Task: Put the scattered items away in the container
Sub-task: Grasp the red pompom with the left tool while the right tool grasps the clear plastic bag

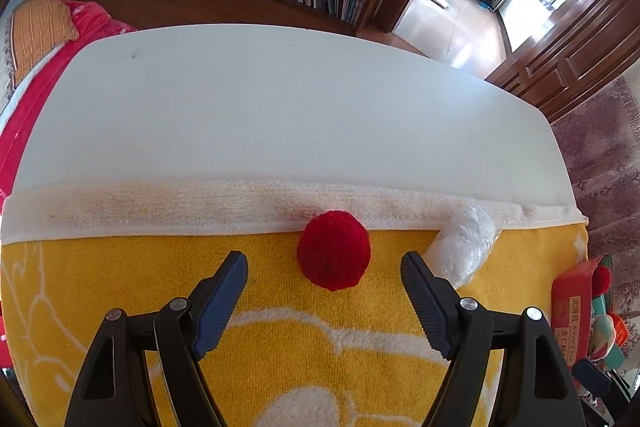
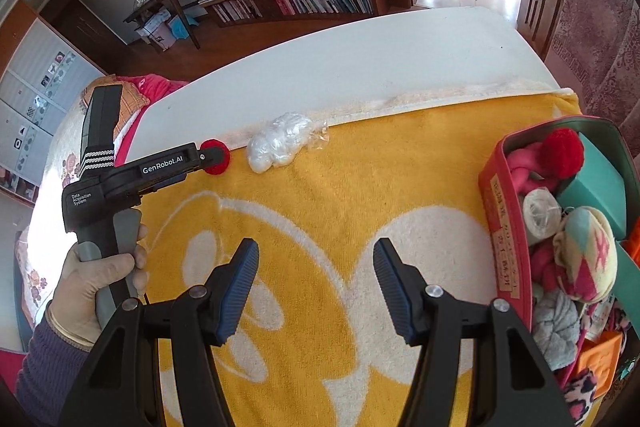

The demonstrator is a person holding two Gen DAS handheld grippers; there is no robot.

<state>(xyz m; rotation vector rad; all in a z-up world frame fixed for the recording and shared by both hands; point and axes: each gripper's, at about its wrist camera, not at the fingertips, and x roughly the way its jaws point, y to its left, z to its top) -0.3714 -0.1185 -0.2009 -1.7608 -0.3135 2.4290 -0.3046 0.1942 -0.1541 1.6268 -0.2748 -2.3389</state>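
Yellow towel (image 1: 120,287) spread over the near part of the white table (image 1: 280,107). On the left, left gripper (image 1: 322,261) tipped down over the towel, jaws wide, nothing between them. Just past the tips, a red woolly ball (image 1: 334,251), sitting by the towel's white edge, not touched yet. Just beside it on the right, a white crumpled plastic bundle (image 1: 464,247), also loose on the towel. Further right, right gripper (image 2: 316,245) over the middle of the towel, jaws about half wide, holding nothing. At the far right edge of the towel, the red box (image 2: 500,227), already stuffed with soft things: another red ball, socks, bits of wool.

Looks like the picking-up step, with two things left outside the box. Next, most likely: lower the left jaws around the red woolly ball, one pad on each side, squeeze softly, lift, carry across to the red box. Needs care to pinch only the ball, not the towel under it. Plastic bundle probably after that, maybe for the right gripper.
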